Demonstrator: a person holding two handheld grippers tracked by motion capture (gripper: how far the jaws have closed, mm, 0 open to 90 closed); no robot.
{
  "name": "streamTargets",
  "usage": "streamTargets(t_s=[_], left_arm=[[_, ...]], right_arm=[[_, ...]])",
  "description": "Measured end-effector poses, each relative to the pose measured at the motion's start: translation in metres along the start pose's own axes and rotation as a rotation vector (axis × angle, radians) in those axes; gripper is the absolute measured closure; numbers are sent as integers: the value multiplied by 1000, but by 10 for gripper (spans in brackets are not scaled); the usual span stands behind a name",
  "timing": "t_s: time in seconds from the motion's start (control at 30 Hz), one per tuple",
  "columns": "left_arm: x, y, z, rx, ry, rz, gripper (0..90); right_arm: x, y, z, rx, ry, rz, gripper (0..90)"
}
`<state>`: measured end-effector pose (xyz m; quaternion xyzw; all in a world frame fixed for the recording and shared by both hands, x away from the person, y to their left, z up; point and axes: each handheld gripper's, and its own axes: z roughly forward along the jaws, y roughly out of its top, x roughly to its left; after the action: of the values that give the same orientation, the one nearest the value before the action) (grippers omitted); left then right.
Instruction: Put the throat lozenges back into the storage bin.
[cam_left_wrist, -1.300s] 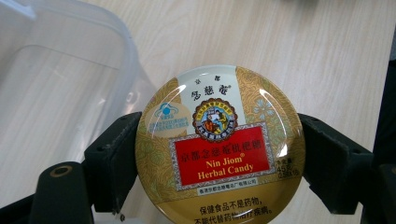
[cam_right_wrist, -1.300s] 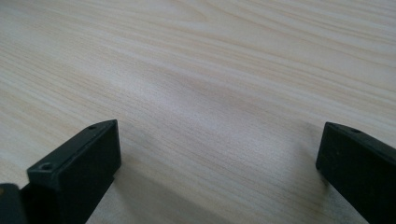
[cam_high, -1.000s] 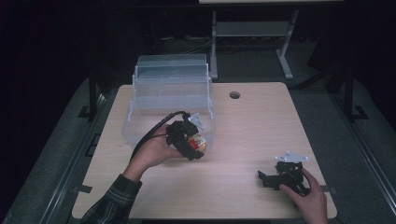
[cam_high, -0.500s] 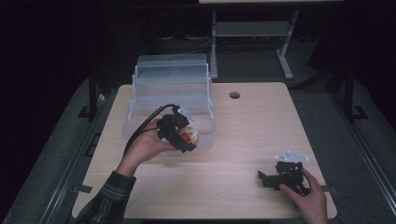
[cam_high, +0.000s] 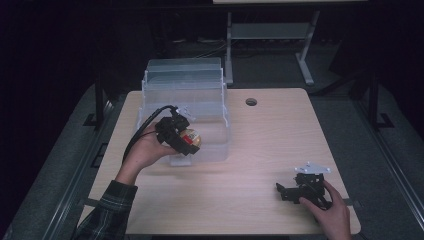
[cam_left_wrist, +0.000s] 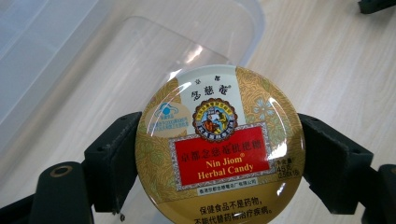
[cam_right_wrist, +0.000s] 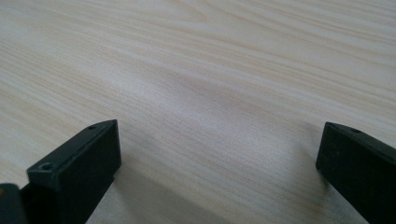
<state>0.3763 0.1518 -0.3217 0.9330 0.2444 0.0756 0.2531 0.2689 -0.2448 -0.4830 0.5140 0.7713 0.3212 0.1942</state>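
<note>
The left gripper (cam_left_wrist: 219, 154) is clamped on a round gold tin of Nin Jiom Herbal Candy (cam_left_wrist: 219, 144), one black jaw pressed against each side of its rim, the printed lid facing the camera. The right gripper (cam_right_wrist: 219, 168) rests on the wooden table (cam_right_wrist: 224, 70) with its jaws spread wide and nothing between them. The left gripper view makes the tin's label readable and shows the floor of the clear plastic bin (cam_left_wrist: 121, 56) right behind it, with bare tabletop off to one side. The high view shows the tin (cam_high: 191, 138) merely as a small gold and red spot, but places it: held up over the near part of the bin (cam_high: 202, 97), which stands at the table's far left, while the right gripper (cam_high: 300, 190) sits well apart near the front right corner under the person's right hand (cam_high: 330, 212). Compared with a second ago, the left gripper (cam_high: 182, 137) has lifted and swung from just outside the bin's near wall to above its opening; the right gripper has not moved.
</note>
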Motion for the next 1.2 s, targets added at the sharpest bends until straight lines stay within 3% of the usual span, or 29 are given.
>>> streamTargets(t_s=[1.2], left_arm=[[50,-43,-22,15,116,-144,197]], right_arm=[[0,0,0,-1,-1,-1,0]])
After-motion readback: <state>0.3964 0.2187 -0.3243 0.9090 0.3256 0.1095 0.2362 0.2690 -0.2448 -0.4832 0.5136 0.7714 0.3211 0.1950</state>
